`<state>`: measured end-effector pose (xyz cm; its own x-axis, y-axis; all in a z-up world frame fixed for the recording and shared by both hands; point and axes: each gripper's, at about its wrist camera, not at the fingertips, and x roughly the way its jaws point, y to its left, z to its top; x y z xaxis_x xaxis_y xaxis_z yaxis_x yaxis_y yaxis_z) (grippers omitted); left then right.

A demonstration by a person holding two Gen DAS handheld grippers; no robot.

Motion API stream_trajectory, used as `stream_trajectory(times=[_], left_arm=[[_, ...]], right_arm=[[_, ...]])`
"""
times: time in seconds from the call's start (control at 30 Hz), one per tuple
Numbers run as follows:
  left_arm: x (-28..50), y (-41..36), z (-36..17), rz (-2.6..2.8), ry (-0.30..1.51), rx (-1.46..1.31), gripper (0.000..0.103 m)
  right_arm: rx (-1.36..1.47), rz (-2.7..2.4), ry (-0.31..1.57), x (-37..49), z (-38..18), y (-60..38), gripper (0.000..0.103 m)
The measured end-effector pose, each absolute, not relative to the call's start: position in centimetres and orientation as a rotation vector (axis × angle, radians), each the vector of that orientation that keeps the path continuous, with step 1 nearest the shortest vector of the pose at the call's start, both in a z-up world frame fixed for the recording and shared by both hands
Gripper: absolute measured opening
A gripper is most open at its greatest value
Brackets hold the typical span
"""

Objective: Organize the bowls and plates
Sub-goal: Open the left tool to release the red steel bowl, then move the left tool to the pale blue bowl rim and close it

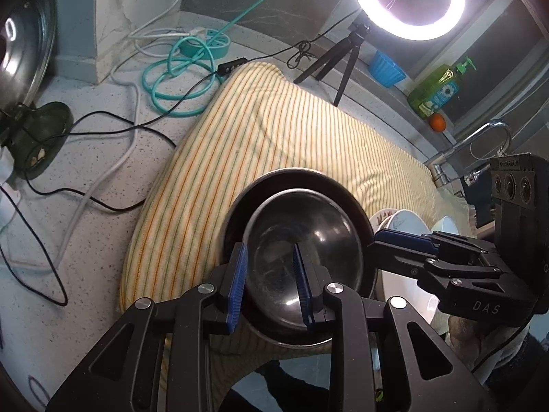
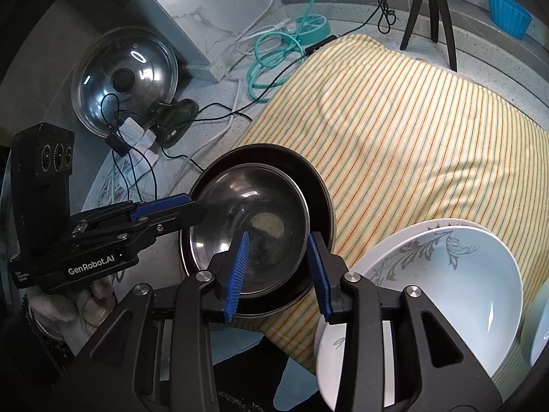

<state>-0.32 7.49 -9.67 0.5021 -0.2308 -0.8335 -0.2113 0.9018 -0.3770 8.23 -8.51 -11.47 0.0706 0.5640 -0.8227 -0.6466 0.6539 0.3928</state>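
A steel bowl (image 1: 302, 250) sits nested inside a dark plate (image 1: 343, 195) on the striped cloth (image 1: 260, 127). My left gripper (image 1: 271, 281) is open, its fingers astride the bowl's near left rim. My right gripper (image 2: 281, 271) is open, its fingers astride the bowl's (image 2: 250, 223) right rim above the dark plate (image 2: 319, 185). Each gripper shows in the other's view, the right one (image 1: 405, 240) and the left one (image 2: 164, 206). White patterned bowls and plates (image 2: 446, 281) are stacked at the right, also in the left wrist view (image 1: 401, 219).
A pot lid (image 2: 127, 75) leans at the back left. Cables and a teal hose (image 1: 178, 72) lie on the counter. A ring light (image 1: 408, 0) on a tripod, a blue cup (image 1: 386, 68), a green soap bottle (image 1: 435, 91) and a tap (image 1: 480, 137) stand behind the cloth.
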Motion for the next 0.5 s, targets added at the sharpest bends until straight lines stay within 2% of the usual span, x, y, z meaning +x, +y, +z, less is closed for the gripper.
stream_trajectory(times=[0.03, 0.1, 0.2, 0.27, 0.33, 0.4, 0.47, 0.5], left_arm=[[-0.2, 7.4, -9.4, -0.017, 1.049, -0.471, 0.025], [-0.1, 7.2, -8.9, -0.024, 1.038, -0.466, 0.026], [0.3, 6.6, -8.1, -0.038, 1.019, -0.457, 0.026], [0.7, 6.1, -7.8, -0.047, 1.011, -0.449, 0.034], [1.1, 5.5, -7.4, -0.059, 0.999, -0.442, 0.040], [1.5, 4.6, -6.9, -0.076, 0.988, -0.425, 0.041], [1.9, 3.7, -6.7, -0.091, 0.981, -0.414, 0.043], [2.1, 3.3, -6.5, -0.099, 0.979, -0.411, 0.050]], right_arm=[[-0.080, 0.912, 1.185, 8.2, -11.2, -8.7, 0.041], [-0.065, 0.911, 1.165, 8.2, -10.7, -9.2, 0.057], [-0.043, 0.904, 1.138, 8.4, -9.7, -10.4, 0.058], [-0.036, 0.889, 1.119, 8.5, -9.1, -11.2, 0.060], [-0.021, 0.871, 1.095, 8.6, -8.3, -12.4, 0.069], [-0.006, 0.848, 1.076, 8.8, -7.7, -13.8, 0.078], [0.005, 0.820, 1.062, 9.1, -7.2, -15.2, 0.082], [0.010, 0.802, 1.057, 9.3, -7.1, -16.0, 0.085]])
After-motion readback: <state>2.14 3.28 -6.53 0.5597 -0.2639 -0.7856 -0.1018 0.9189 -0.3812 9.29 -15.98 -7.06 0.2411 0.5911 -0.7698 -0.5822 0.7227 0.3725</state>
